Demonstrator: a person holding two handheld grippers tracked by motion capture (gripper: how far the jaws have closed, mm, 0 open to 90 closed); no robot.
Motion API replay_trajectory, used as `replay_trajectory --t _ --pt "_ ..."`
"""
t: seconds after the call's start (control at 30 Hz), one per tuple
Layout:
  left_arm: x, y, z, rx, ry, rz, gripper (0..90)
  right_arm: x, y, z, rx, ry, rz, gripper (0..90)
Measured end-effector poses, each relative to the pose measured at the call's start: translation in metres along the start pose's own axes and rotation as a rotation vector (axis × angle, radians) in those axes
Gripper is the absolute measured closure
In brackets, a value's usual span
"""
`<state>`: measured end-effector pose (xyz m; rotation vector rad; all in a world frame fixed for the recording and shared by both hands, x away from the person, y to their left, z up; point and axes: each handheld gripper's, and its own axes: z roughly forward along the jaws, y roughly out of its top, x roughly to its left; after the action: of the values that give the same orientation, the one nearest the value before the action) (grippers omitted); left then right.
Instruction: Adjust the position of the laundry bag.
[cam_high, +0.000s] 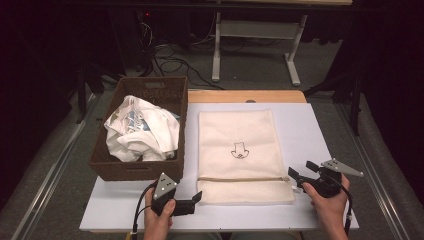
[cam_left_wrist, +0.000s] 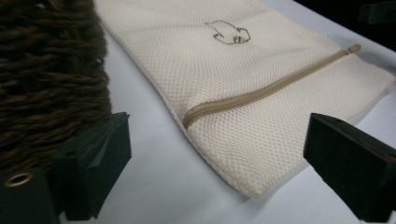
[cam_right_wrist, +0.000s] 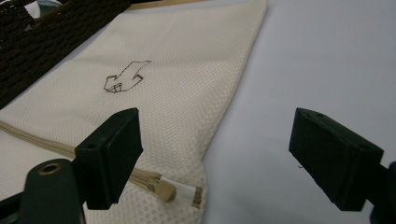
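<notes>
A cream mesh laundry bag (cam_high: 240, 145) lies flat on the white table top (cam_high: 310, 125), with a small outline drawing on it and a tan zipper (cam_high: 242, 178) across its near end. My left gripper (cam_high: 192, 200) rests open near the bag's near left corner, jaws pointing right. In the left gripper view the bag (cam_left_wrist: 243, 74) and its zipper (cam_left_wrist: 261, 93) lie ahead of the open gripper (cam_left_wrist: 219, 163), nothing between the jaws. My right gripper (cam_high: 301, 170) is open at the bag's near right edge. In the right gripper view the zipper pull (cam_right_wrist: 163, 190) lies just beside the left jaw of that gripper (cam_right_wrist: 215, 158).
A dark woven basket (cam_high: 175, 100) stands at the table's left with crumpled white clothing (cam_high: 142, 130) in it, close to the bag's left edge. Its wall (cam_left_wrist: 46, 84) is right beside my left jaw. Bare white table (cam_right_wrist: 327, 60) lies right of the bag.
</notes>
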<state>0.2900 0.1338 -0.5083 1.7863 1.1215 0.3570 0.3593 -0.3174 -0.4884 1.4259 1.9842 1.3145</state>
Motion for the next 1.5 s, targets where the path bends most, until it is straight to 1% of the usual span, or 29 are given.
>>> replay_trajectory --t 0.03,0.07,0.1,0.13,0.17,0.2,0.27,0.33,0.37,0.4,0.43,0.47,0.5,0.53,0.57,0.6,0.63,0.67,0.7,0.73,0.77,0.8,0.87,0.97,1.07,1.23,1.3,1.47,1.5 --pt "-0.001 0.0 0.003 0.016 0.011 -0.018 12.3 0.001 0.0 0.004 0.014 0.005 0.001 18.6" --pt "-0.002 0.0 0.007 0.033 0.024 -0.038 15.2 0.003 0.0 0.007 0.033 -0.008 -0.001 20.9" --pt "-0.003 0.0 0.009 0.051 0.024 -0.05 16.4 0.003 0.001 0.015 0.056 -0.031 -0.018 22.5" --pt "-0.005 0.0 0.011 0.067 0.017 -0.053 16.4 0.003 0.001 0.015 0.056 -0.031 -0.018 22.5" --pt "-0.01 -0.002 0.015 0.09 0.014 -0.043 16.6 0.003 0.002 0.025 0.084 -0.038 0.003 25.9" --pt "-0.01 -0.002 0.015 0.09 0.014 -0.043 16.2 0.003 0.002 0.025 0.084 -0.038 0.003 25.9" --pt "-0.014 -0.002 0.018 0.113 0.016 -0.039 16.2 0.003 0.004 0.034 0.103 -0.046 0.01 29.6" --pt "-0.018 -0.003 0.023 0.141 0.034 -0.045 16.4 0.003 0.006 0.042 0.115 -0.05 0.006 37.4" --pt "-0.019 -0.003 0.025 0.16 0.057 -0.043 17.1 0.004 0.006 0.045 0.128 -0.057 0.003 43.2" --pt "-0.02 -0.004 0.028 0.179 0.077 -0.047 19.9 0.005 0.007 0.049 0.141 -0.056 -0.004 47.7" --pt "-0.021 -0.005 0.03 0.19 0.09 -0.053 26.5 0.006 0.006 0.054 0.171 -0.041 -0.006 52.4" --pt "-0.022 -0.005 0.03 0.183 0.097 -0.044 26.5 0.006 0.006 0.054 0.171 -0.041 -0.006 52.4" --pt "-0.023 -0.005 0.029 0.185 0.092 -0.037 32.8 0.007 0.005 0.056 0.184 -0.048 -0.016 54.1" --pt "-0.024 -0.005 0.029 0.186 0.073 -0.038 40.3 0.009 0.004 0.056 0.181 -0.065 -0.029 55.8" --pt "-0.024 -0.005 0.029 0.186 0.065 -0.032 48.3 0.011 0.004 0.056 0.191 -0.085 -0.047 67.2" --pt "-0.026 -0.006 0.029 0.189 0.07 -0.017 48.3 0.011 0.004 0.056 0.191 -0.085 -0.047 67.2" --pt "-0.027 -0.006 0.03 0.193 0.077 0.003 57.4 0.013 0.003 0.055 0.205 -0.066 -0.063 76.7" --pt "-0.027 -0.006 0.03 0.193 0.077 0.003 63.0 0.013 0.003 0.055 0.205 -0.066 -0.063 76.7" --pt "-0.026 -0.006 0.03 0.196 0.059 -0.004 69.9 0.014 0.003 0.056 0.217 -0.061 -0.079 84.8" --pt "-0.026 -0.006 0.03 0.196 0.059 -0.004 78.3 0.014 0.003 0.056 0.217 -0.061 -0.079 84.8" --pt "-0.024 -0.006 0.029 0.201 0.043 -0.014 78.3 0.015 0.004 0.056 0.223 -0.05 -0.067 86.6" --pt "-0.022 -0.006 0.028 0.198 0.026 -0.027 82.4 0.014 0.004 0.056 0.226 -0.046 -0.068 87.6" --pt "-0.019 -0.006 0.027 0.196 0.001 -0.046 85.1 0.014 0.005 0.056 0.224 -0.042 -0.066 88.4" --pt "-0.017 -0.006 0.024 0.196 -0.007 -0.043 85.5 0.015 0.005 0.055 0.214 -0.029 -0.056 88.8" --pt "-0.015 -0.006 0.02 0.194 -0.004 -0.043 85.6 0.018 0.006 0.054 0.201 -0.011 -0.04 88.8" --pt "-0.011 -0.009 0.006 0.191 -0.015 -0.057 85.5 0.026 0.003 0.055 0.207 0.008 -0.041 88.7" --pt "-0.01 -0.016 -0.003 0.199 -0.017 -0.067 85.5 0.031 0.0 0.052 0.212 0.036 -0.035 88.6" --pt "-0.008 -0.02 -0.011 0.206 -0.014 -0.068 85.4 0.04 -0.004 0.05 0.222 0.05 -0.053 88.6" --pt "-0.007 -0.02 -0.013 0.205 -0.007 -0.071 85.3 0.043 -0.004 0.05 0.228 0.053 -0.053 88.6"
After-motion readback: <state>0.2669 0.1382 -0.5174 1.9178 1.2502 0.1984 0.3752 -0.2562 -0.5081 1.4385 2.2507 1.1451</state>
